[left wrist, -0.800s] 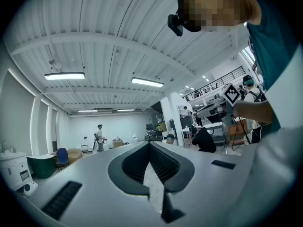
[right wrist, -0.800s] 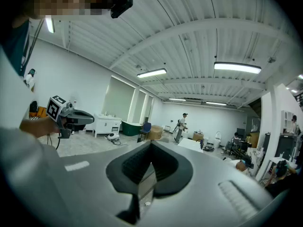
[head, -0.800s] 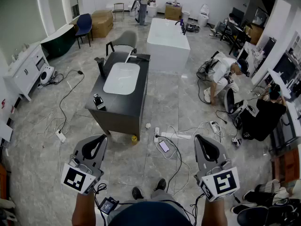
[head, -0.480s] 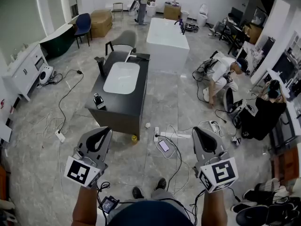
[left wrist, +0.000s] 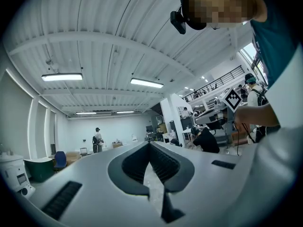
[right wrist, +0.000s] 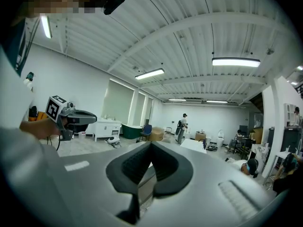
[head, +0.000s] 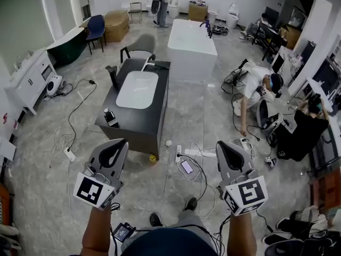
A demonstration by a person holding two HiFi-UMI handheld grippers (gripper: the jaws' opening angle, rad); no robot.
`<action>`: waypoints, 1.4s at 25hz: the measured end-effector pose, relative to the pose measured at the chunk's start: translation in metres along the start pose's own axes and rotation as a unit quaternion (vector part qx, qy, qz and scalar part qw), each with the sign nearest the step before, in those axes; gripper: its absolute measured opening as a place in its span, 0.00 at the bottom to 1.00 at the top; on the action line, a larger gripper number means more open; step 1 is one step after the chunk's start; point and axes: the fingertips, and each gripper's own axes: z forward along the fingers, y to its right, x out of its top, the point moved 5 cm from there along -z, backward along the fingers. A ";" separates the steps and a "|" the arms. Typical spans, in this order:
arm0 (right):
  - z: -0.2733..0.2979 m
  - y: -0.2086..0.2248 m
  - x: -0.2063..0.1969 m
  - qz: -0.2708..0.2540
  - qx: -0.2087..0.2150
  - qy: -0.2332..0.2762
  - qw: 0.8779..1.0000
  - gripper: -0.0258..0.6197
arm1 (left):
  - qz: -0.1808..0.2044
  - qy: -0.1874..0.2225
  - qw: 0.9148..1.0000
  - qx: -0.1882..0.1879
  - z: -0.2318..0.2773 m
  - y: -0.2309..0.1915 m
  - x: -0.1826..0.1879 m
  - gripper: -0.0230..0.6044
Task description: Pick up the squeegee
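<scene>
head view: left gripper (head: 122, 142) at 7 o'clock, right gripper (head: 220, 144) at 5, both empty; what we take for the squeegee (head: 154, 64) on the vanity (head: 157, 97), 12 o'clock, well apart | left gripper view: jaws together on nothing | right gripper view: likewise; we judge pickup not begun, approach and grasp left

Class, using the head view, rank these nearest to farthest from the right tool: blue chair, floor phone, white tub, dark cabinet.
1. Phone, on the floor, left of the right tool.
2. Dark cabinet, ahead to the left.
3. White tub, farther ahead.
4. Blue chair, far back left.
</scene>
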 end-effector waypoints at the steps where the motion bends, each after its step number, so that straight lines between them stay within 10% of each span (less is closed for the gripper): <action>1: 0.004 0.009 -0.003 0.003 0.003 0.001 1.000 0.05 | 0.000 -0.003 1.000 0.002 0.010 0.002 -0.001 0.04; 17: 0.044 0.184 -0.051 0.029 0.073 0.020 0.997 0.05 | -0.007 -0.046 0.998 0.047 0.179 0.079 0.002 0.04; 35: 0.115 0.274 -0.081 0.047 0.095 0.009 0.994 0.05 | -0.005 -0.065 0.997 0.050 0.295 0.061 -0.021 0.04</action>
